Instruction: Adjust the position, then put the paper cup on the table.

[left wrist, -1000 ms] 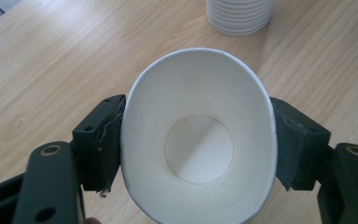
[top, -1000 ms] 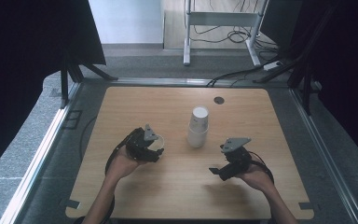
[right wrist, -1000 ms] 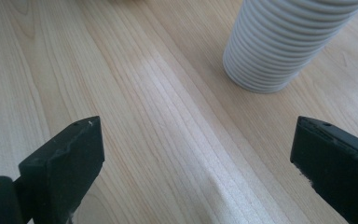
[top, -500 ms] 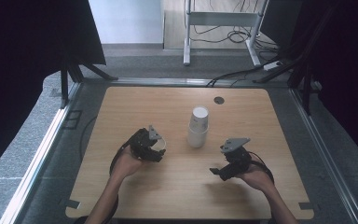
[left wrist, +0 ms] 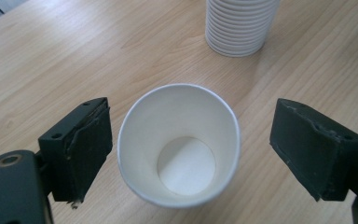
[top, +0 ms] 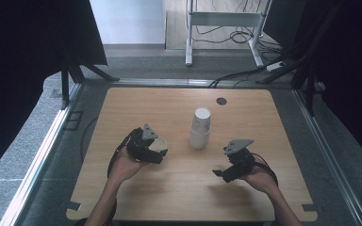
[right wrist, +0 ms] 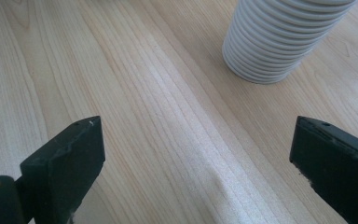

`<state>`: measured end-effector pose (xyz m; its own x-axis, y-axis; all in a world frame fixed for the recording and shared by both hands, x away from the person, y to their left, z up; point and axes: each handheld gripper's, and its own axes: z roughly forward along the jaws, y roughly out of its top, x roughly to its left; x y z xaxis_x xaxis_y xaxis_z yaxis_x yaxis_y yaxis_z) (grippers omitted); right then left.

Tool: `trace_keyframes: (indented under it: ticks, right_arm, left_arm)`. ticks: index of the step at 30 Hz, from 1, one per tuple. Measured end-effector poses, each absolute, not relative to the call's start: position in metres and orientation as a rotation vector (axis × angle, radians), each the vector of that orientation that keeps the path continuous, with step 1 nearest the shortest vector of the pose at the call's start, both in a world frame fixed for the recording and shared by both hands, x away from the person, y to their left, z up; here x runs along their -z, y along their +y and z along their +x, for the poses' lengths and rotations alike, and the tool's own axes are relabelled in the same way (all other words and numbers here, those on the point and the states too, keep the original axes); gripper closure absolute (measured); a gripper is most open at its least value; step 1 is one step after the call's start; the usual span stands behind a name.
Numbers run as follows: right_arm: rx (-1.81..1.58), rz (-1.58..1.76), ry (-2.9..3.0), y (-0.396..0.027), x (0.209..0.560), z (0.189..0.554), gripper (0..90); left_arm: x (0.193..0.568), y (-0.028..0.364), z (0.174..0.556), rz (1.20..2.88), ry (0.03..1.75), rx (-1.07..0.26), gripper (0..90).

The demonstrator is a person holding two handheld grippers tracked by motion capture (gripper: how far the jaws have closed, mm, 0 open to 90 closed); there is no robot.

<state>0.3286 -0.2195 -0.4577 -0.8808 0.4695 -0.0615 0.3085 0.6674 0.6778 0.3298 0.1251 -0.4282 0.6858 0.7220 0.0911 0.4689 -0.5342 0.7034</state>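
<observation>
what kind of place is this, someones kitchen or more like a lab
More likely a lab or recording workspace than a kitchen: a bare wooden table stands on grey carpet, hemmed by black curtains, with cables lying loose on the floor behind. A person works hand-held grippers beside a stack of paper cups.

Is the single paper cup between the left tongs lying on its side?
No, the paper cup stands upright on the table, mouth up, with a gap to each pad of the left tongs.

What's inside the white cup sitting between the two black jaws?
Nothing: the single cup is empty down to its round white bottom. The table under it is hidden by the cup.
</observation>
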Motion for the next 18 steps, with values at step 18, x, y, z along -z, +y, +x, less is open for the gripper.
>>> trace_keyframes:
  ticks: [18]
  right_arm:
    - [-1.059, 0.665, 2.597, -0.232, 0.445, 0.323, 3.1]
  left_arm:
    - [0.434, 0.150, 0.282, 2.162, 0.932, -0.495, 12.7]
